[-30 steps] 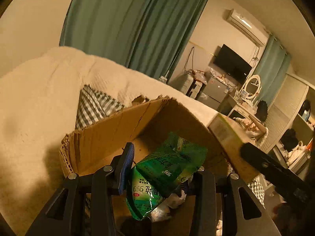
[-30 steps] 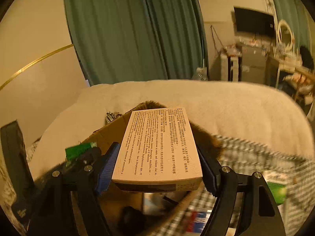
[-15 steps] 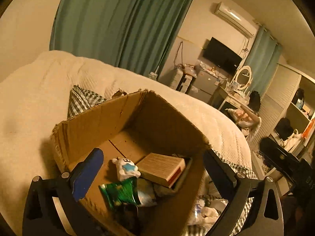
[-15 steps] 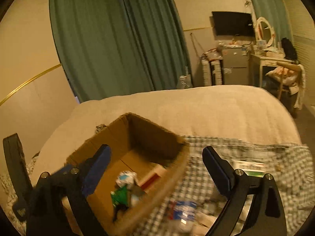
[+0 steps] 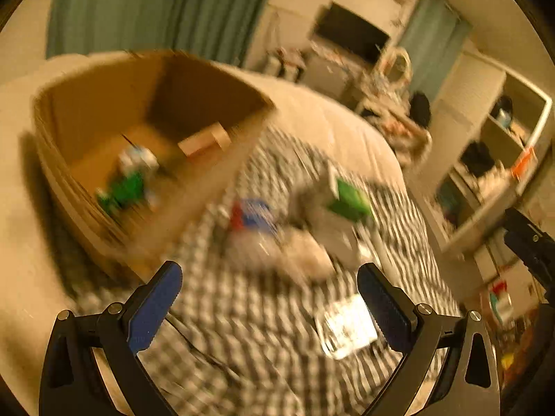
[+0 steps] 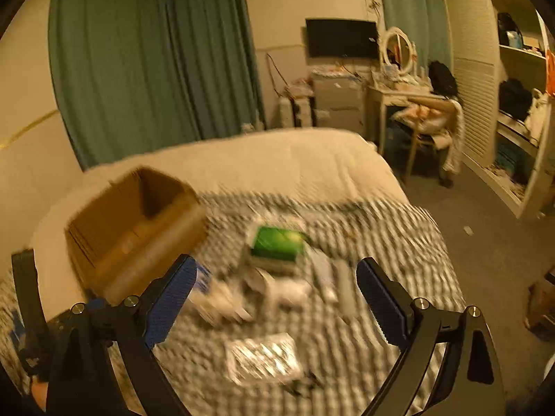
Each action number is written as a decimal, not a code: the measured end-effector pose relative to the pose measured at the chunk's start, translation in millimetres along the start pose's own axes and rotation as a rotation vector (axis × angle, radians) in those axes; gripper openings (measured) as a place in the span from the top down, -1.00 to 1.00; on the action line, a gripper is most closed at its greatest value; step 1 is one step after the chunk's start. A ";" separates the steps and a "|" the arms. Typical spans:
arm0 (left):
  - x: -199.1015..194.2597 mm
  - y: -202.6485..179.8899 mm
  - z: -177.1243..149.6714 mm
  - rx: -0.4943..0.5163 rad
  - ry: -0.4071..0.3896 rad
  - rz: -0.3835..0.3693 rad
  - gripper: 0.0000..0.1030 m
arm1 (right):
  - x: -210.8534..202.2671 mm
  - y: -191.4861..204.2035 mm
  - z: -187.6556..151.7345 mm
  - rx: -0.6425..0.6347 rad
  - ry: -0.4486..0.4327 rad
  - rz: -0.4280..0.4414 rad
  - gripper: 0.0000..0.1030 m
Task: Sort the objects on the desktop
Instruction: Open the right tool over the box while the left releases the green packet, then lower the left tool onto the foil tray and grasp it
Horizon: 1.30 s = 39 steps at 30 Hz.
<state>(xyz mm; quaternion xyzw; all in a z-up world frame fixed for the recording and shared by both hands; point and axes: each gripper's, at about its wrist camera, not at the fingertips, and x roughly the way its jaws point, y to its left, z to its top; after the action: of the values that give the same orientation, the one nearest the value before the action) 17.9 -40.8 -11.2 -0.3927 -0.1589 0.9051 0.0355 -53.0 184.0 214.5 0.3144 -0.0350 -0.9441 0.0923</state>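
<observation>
Both hand-held grippers empty; cardboard box [image 5: 104,104] holds green packet [image 5: 126,187]

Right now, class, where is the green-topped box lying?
In both wrist views the green-topped box lies on the checked cloth, right of the cardboard box, among blurred items ahead of both open grippers.

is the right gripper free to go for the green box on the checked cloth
Probably yes: the right gripper is open and empty, and the green box lies on top of the pile straight ahead, nothing covering it. Motion blur hides details.
</observation>
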 end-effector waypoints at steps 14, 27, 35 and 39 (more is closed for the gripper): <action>73.5 -53.5 -63.3 0.340 0.099 0.014 -1.00 | 75.0 -35.4 -142.7 -0.128 0.285 0.043 -0.71; 105.7 -71.3 -69.1 0.469 0.123 -0.133 -1.00 | 91.8 -80.7 -167.4 -0.044 0.309 0.030 0.90; 130.5 -114.5 -94.9 0.725 0.136 -0.115 -1.00 | 85.4 -105.7 -169.1 0.036 0.323 0.042 0.90; 143.9 -122.9 -100.4 0.783 0.155 -0.126 -1.00 | 88.9 -97.9 -170.3 0.014 0.324 0.045 0.89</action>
<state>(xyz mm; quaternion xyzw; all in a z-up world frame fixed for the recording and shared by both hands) -16.2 128.9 -137.5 -0.4061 0.1773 0.8610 0.2497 -35.5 261.2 13.9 0.4625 -0.0334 -0.8784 0.1155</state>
